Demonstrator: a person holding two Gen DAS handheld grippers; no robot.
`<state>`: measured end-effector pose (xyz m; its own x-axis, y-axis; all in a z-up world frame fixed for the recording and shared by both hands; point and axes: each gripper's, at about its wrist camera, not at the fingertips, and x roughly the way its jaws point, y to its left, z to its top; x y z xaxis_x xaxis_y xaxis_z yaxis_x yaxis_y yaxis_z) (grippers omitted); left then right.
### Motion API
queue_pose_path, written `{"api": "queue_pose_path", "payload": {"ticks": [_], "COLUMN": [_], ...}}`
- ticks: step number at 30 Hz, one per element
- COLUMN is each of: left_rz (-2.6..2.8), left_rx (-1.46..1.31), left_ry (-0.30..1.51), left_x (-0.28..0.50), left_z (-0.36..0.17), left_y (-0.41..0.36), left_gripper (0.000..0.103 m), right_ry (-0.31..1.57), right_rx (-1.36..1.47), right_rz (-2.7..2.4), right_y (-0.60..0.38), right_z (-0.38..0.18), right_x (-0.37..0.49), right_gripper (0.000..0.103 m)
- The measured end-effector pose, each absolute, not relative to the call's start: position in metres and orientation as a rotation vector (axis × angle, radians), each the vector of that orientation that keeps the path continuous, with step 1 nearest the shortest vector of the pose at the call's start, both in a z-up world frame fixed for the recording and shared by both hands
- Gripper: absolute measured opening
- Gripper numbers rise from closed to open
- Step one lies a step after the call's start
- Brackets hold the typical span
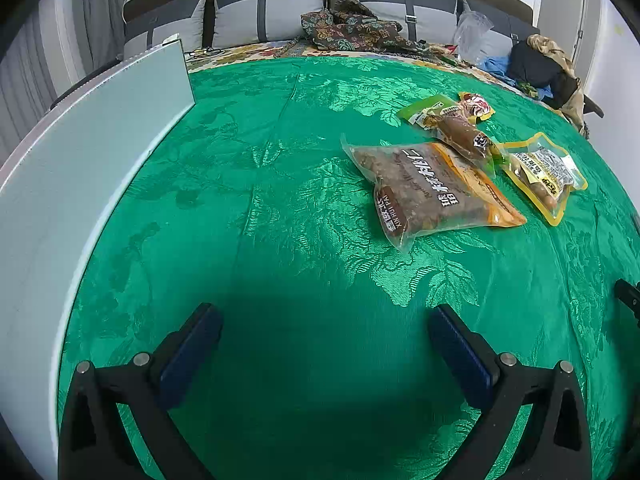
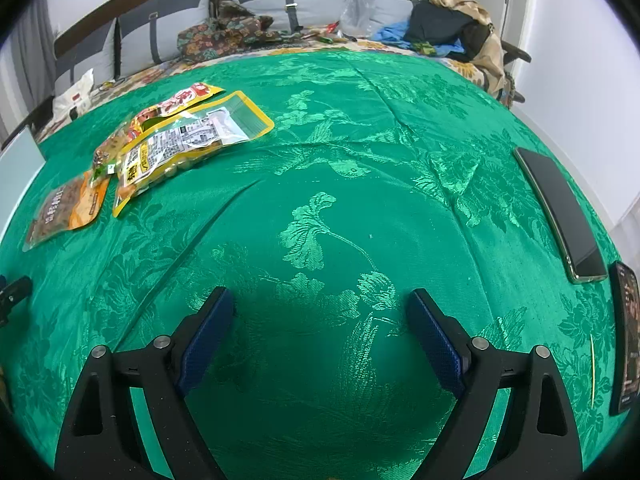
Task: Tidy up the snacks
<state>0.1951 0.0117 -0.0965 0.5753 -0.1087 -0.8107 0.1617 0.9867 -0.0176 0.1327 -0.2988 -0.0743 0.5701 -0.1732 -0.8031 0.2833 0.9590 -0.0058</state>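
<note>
Green brocade cloth (image 1: 280,160) covers the bed, and four snack packets lie clustered on it. The nearest, a clear-and-orange nut bag (image 1: 432,192), sits ahead and right of the left tool (image 1: 324,344), its long axis slanting toward that tool. From the right tool (image 2: 320,328) the cluster lies far left. Both tools gape wide, empty. The left looks nearer.

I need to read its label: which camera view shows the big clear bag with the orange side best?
The left wrist view: the clear bag with the orange side lies near, whole, print facing up. The right wrist view shows it small at the left edge, stretched, its far end under other packets.
</note>
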Motion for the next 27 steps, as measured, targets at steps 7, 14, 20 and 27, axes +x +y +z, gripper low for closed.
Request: {"api": "queue_pose_path", "payload": {"ticks": [7,14,20,27], "left_rz": [-0.158,-0.157,-0.157,-0.157], "left_rx": [0.06,0.06,0.06,0.06], "left_ry": [0.945,0.944,0.944,0.944], "left_x": [0.1949,0.1948,0.1947,0.1947], "left_z": [-0.0964,-0.0963,-0.0962,-0.0962], "left_y": [0.0117,0.0119,0.0119,0.0114], "left_gripper": [0.103,0.103,0.103,0.103], "right_ry": [0.932,0.933,0.933,0.933], "right_rx": [0.137,0.137,0.137,0.137], "right_rz": [-0.281,-0.281,-0.281,-0.281], "right_y": [-0.2987,-0.2986,-0.2984,-0.2981], "right_z": [-0.0743,-0.0744,-0.0745,-0.0746], "right_x": [0.1329,0.1331,0.1332,0.1335], "right_gripper": [0.092,0.092,0.092,0.092]}}
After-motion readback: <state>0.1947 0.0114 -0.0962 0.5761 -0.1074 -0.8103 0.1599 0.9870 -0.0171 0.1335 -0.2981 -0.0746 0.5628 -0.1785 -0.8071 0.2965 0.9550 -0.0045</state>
